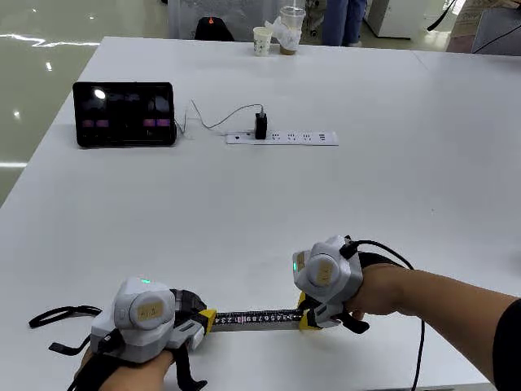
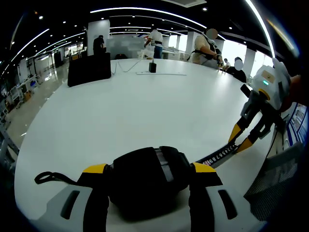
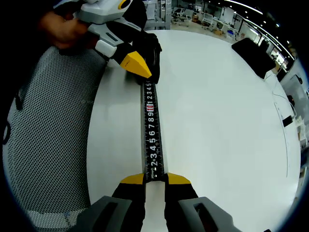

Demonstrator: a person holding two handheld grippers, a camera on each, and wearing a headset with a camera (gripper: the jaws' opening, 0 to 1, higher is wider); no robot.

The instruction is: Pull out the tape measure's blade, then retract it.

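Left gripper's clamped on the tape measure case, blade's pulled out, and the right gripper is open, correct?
No: the right gripper is shut on the end of the blade, as the right gripper view shows. The left gripper does clamp the case, blade out.

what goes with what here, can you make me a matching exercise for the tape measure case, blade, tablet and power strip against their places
Things:
1 tape measure case
2 blade
3 tablet
4 power strip

Places:
A stretched from the left gripper to the right gripper
B far left of the table
C held in the left gripper
D white, at mid-table

Pairs: 1-C, 2-A, 3-B, 4-D
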